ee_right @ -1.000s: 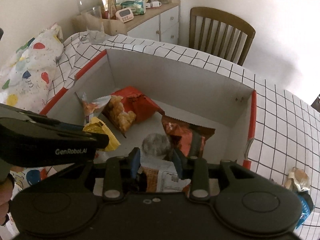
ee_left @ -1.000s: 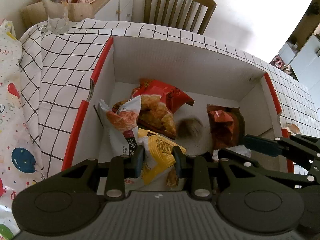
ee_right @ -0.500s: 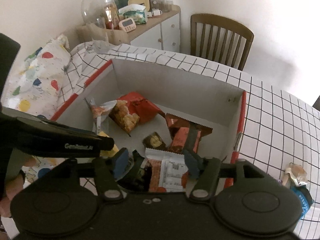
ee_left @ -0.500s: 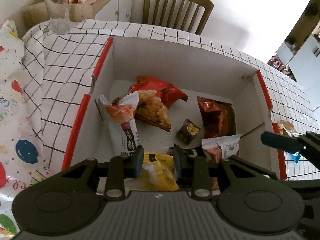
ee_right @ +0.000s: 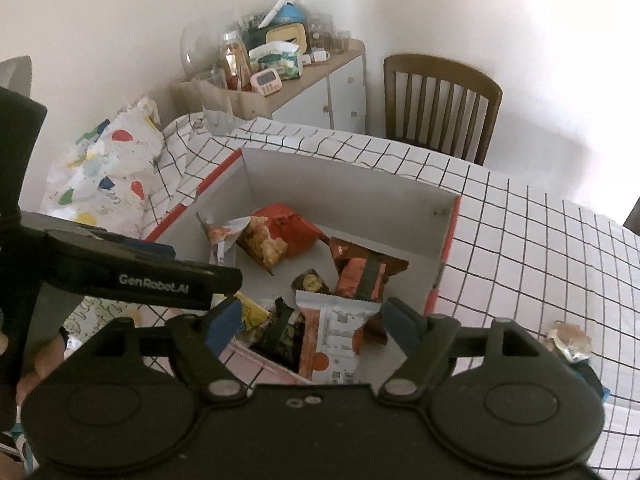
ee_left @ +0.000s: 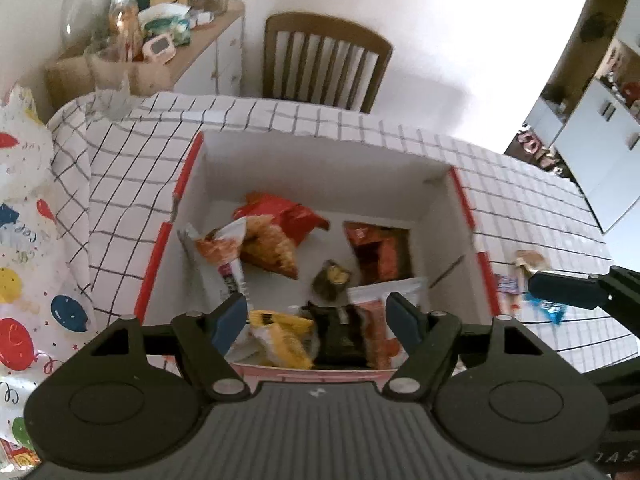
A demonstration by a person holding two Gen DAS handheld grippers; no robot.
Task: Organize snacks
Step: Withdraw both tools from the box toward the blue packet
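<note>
A white cardboard box (ee_left: pixel 320 168) with red rims sits on the checked tablecloth and holds several snack packets. A yellow packet (ee_left: pixel 282 330) and a white-and-orange packet (ee_right: pixel 334 330) lie at its near side. A red bag (ee_left: pixel 284 210), an orange-brown bag (ee_left: pixel 378 250) and a small dark round snack (ee_left: pixel 332 278) lie farther in. My left gripper (ee_left: pixel 318 314) is open and empty above the box's near edge. My right gripper (ee_right: pixel 306 322) is open and empty above the same edge; it also shows in the left wrist view (ee_left: pixel 576 290).
Loose snacks lie on the table right of the box: a beige wrapped one (ee_right: pixel 570 336) and a blue one (ee_left: pixel 552 310). A balloon-print bag (ee_right: pixel 104 160) lies at the left. A wooden chair (ee_left: pixel 326 68) and a cluttered sideboard (ee_right: pixel 280 80) stand behind the table.
Both grippers have opened and let go of their packets, the yellow one from the left and the white-and-orange one from the right. Both have pulled back and up from the box.
</note>
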